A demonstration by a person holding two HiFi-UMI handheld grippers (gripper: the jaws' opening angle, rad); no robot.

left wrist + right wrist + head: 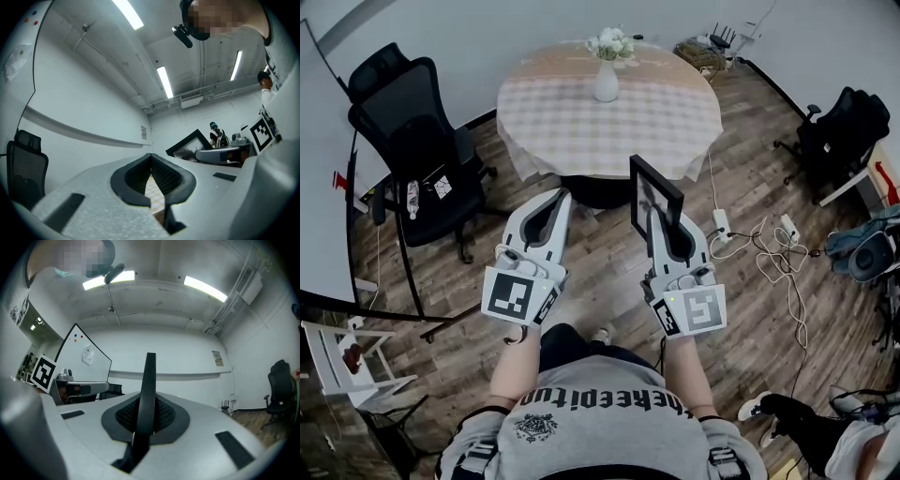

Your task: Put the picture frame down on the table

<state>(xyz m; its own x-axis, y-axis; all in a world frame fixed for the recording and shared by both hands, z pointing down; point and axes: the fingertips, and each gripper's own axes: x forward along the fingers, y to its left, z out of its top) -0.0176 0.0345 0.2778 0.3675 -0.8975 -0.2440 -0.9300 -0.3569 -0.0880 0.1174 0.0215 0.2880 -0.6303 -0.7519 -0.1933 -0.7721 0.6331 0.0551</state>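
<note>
Head view: right gripper (662, 217) clamps the upright picture frame (655, 190), table (675, 131) ahead of its tips (left gripper (560, 197) alongside). Left gripper view: jaws together, nothing between them. Right gripper view: frame edge-on, pinched between the jaws.
</note>
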